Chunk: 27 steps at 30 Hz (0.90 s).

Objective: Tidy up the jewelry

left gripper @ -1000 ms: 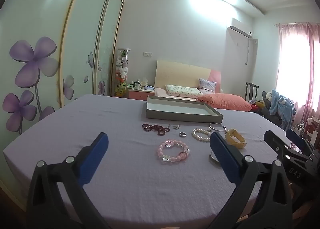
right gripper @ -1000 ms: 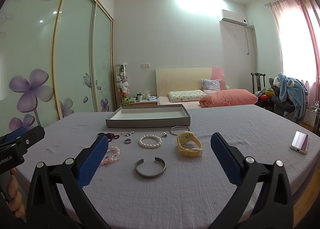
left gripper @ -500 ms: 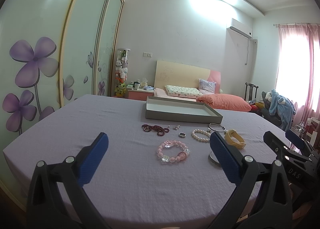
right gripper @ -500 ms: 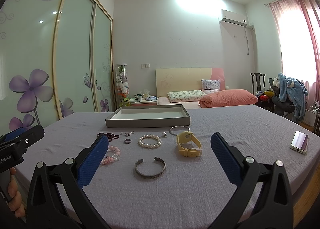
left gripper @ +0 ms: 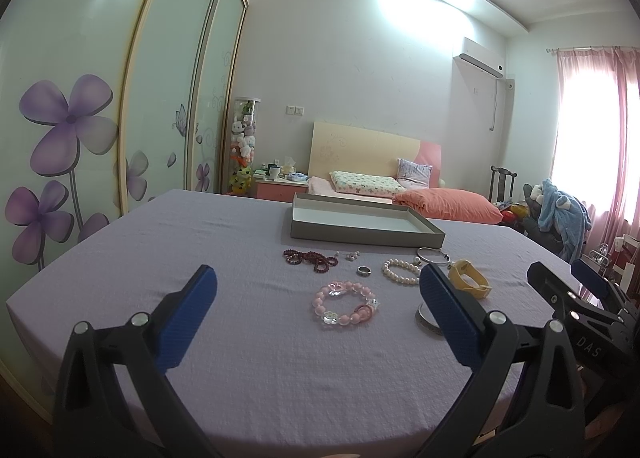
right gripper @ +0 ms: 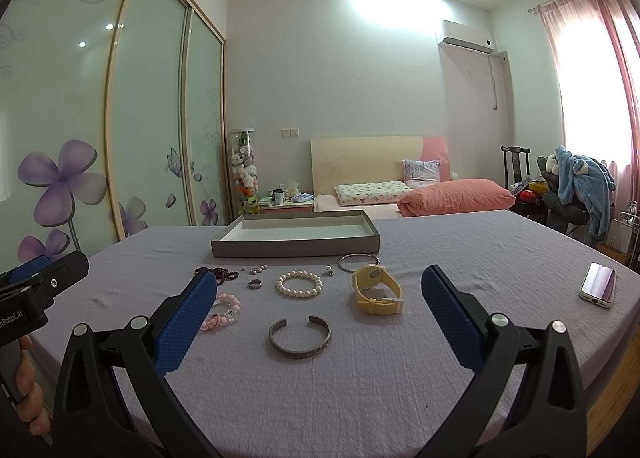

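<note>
Jewelry lies on a lilac tablecloth in front of a shallow grey tray (left gripper: 364,237) (right gripper: 296,248). A pink bead bracelet (left gripper: 345,306) (right gripper: 224,310) sits between the fingers of my left gripper (left gripper: 320,310), which is open and above the near table. A silver cuff (right gripper: 300,338) (left gripper: 425,320) lies just ahead of my open right gripper (right gripper: 318,310). Beyond are a pearl bracelet (right gripper: 299,284) (left gripper: 400,271), a yellow watch (right gripper: 376,290) (left gripper: 469,284), a ring (right gripper: 255,283) (left gripper: 364,270), dark red beads (left gripper: 310,258) (right gripper: 220,273), a thin bangle (right gripper: 357,261) and small earrings (right gripper: 256,269).
A phone (right gripper: 598,290) lies at the table's right edge. A hand (right gripper: 28,390) holds the left gripper's body (right gripper: 36,290) at the left. Behind the table are a bed (right gripper: 420,190), a wardrobe (right gripper: 100,130) and a chair with clothes (right gripper: 576,186).
Both grippers have drifted very slightly; the jewelry sits a touch higher in the views. Nothing was taken hold of or moved.
</note>
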Each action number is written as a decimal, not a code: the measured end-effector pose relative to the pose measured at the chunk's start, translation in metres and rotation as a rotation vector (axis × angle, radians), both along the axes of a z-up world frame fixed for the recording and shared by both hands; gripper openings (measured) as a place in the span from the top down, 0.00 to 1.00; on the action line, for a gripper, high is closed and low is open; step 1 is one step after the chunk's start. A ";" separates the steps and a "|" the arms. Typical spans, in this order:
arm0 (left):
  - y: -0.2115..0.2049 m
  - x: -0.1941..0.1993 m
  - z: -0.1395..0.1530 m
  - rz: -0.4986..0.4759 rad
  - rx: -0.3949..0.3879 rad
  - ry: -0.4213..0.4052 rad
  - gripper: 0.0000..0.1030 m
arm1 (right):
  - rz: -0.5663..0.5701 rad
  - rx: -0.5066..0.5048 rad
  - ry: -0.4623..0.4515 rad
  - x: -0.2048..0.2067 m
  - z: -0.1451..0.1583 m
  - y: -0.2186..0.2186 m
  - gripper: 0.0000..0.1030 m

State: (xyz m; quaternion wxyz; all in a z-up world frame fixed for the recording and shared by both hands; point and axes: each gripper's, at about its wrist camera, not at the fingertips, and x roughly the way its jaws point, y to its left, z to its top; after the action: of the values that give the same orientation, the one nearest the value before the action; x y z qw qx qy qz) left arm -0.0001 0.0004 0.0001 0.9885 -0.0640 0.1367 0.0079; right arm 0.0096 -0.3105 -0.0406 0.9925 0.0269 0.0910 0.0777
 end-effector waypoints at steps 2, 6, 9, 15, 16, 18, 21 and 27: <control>0.000 0.000 0.000 0.000 -0.001 0.000 0.04 | 0.000 0.000 0.000 0.000 0.000 0.000 0.02; 0.000 0.000 0.003 -0.001 0.000 0.000 0.04 | 0.001 0.001 0.000 0.000 0.000 0.000 0.02; 0.002 0.000 0.004 -0.001 -0.001 -0.001 0.04 | 0.000 0.000 -0.001 0.000 0.000 0.001 0.02; 0.001 -0.002 0.009 -0.002 0.001 -0.001 0.04 | 0.000 0.000 0.000 0.000 0.000 0.001 0.02; 0.001 -0.002 0.007 -0.002 -0.001 -0.001 0.04 | 0.000 0.000 -0.001 0.000 0.000 0.001 0.02; 0.001 -0.002 0.007 -0.001 -0.001 -0.001 0.04 | 0.001 0.000 -0.001 0.000 0.000 0.001 0.02; 0.001 -0.002 0.008 -0.001 0.000 -0.001 0.04 | 0.000 0.001 -0.001 0.000 -0.001 0.001 0.02; 0.001 -0.002 0.008 -0.002 0.000 -0.001 0.04 | -0.001 0.002 -0.001 0.000 -0.001 0.001 0.02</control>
State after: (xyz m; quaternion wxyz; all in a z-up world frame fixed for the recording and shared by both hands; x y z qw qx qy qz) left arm -0.0025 0.0015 0.0086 0.9886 -0.0641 0.1363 0.0069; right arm 0.0100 -0.3099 -0.0414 0.9925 0.0277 0.0905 0.0775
